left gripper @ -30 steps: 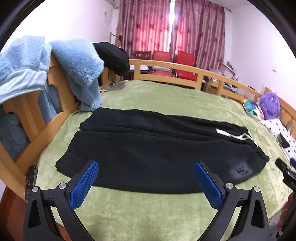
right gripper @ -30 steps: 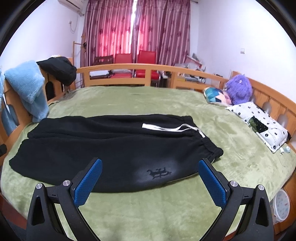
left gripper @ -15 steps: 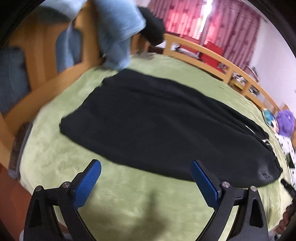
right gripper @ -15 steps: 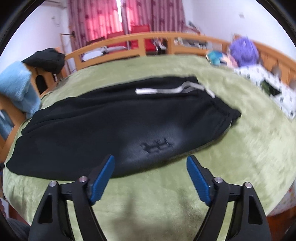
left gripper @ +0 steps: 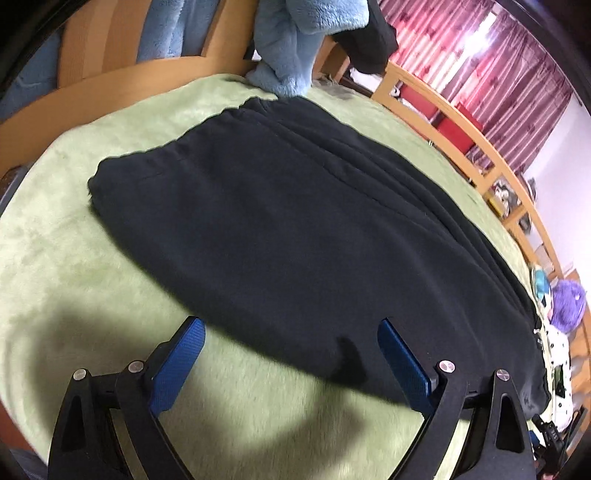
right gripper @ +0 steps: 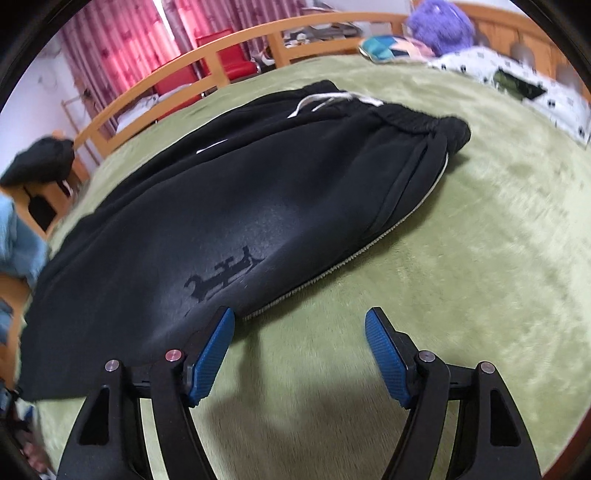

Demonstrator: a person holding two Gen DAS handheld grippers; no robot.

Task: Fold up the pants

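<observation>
Black pants (left gripper: 295, 236) lie flat on the green blanket (left gripper: 55, 229) of a bed, folded lengthwise with one leg over the other. In the left wrist view they run from the cuffs at the upper left of the frame to the lower right, and the left tongs (left gripper: 290, 345) hang low over the near edge of the cloth, jaws wide apart and holding nothing; a dark shadow falls on the blanket below them. In the right wrist view the pants (right gripper: 236, 206) fill the centre and left of the frame, with the waistband (right gripper: 424, 123) and a white drawstring (right gripper: 325, 99) at the upper right and a dark logo (right gripper: 221, 275) near the lower edge. The right tongs (right gripper: 299, 334) are also spread apart and empty, the left pad (right gripper: 212, 356) just at the pants' hem, the right pad (right gripper: 386, 354) over bare blanket. A blue fleece (left gripper: 295, 44) hangs on the wooden bed frame (left gripper: 461, 133) at the top of the left view; a purple plush (right gripper: 439, 22) sits at the upper right of the right view.
</observation>
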